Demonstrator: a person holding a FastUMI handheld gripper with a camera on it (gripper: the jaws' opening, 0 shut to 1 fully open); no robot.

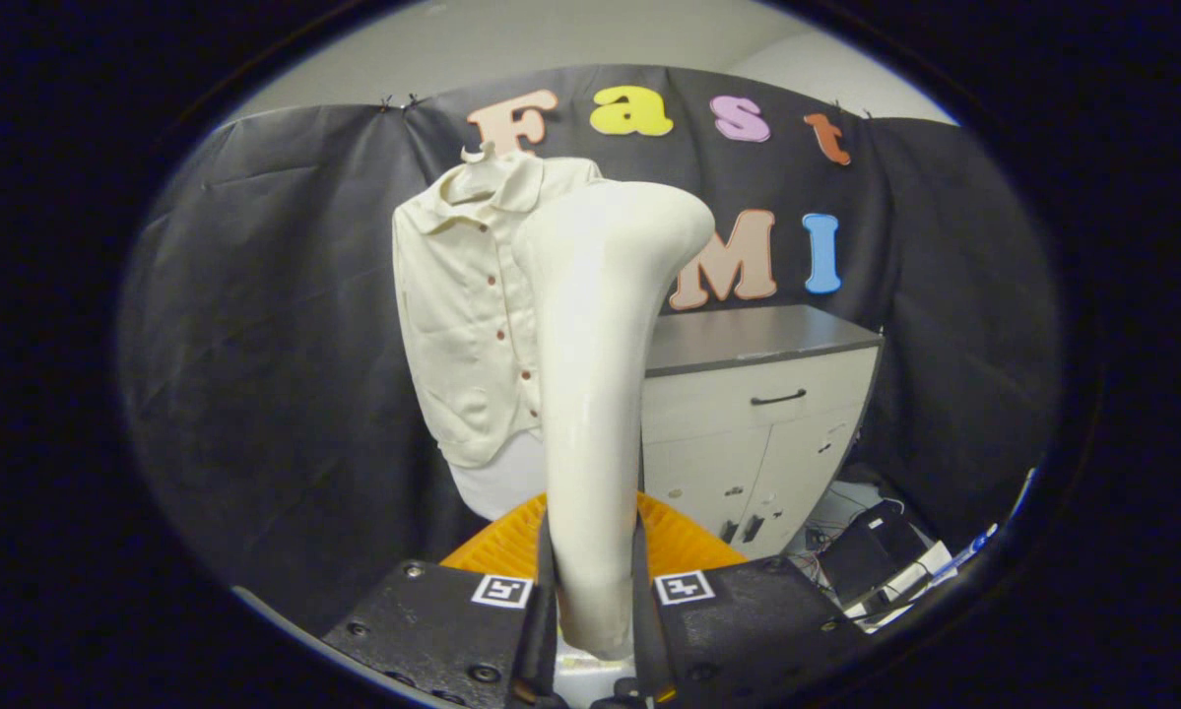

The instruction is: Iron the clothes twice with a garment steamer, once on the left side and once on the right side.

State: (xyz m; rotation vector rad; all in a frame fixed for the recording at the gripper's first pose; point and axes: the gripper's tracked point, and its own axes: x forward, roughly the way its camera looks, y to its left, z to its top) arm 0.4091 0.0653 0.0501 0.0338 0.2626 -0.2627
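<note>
I see an orange ribbed basket [684,540] just beyond my fingers, its rim fanning out on both sides of the steamer handle; what lies inside it is hidden from me by that handle and by the finger blocks. At about two o'clock from the fingers stands a white cabinet [762,433] with a dark grey top [753,337], one drawer with a black handle and two doors below, all closed, so I cannot tell their contents. My gripper [595,601] points forward and slightly upward, and its two black fingers [541,591] are drawn in narrow, pressing on either side of the cream garment steamer [595,374], which rises straight ahead at twelve o'clock and widens into a head bent toward one o'clock. The cream buttoned shirt [462,305] hangs against the black cloth at about eleven o'clock, beyond the steamer; the steamer head stands in front of its right part, and I cannot tell whether the head touches the fabric. The steamer covers the shirt's far side, and a white form [496,483] shows beneath the hem, cut off by the basket. Down at four o'clock lie dark boxes and cables [885,561], too small and warped for me to make out.
</note>
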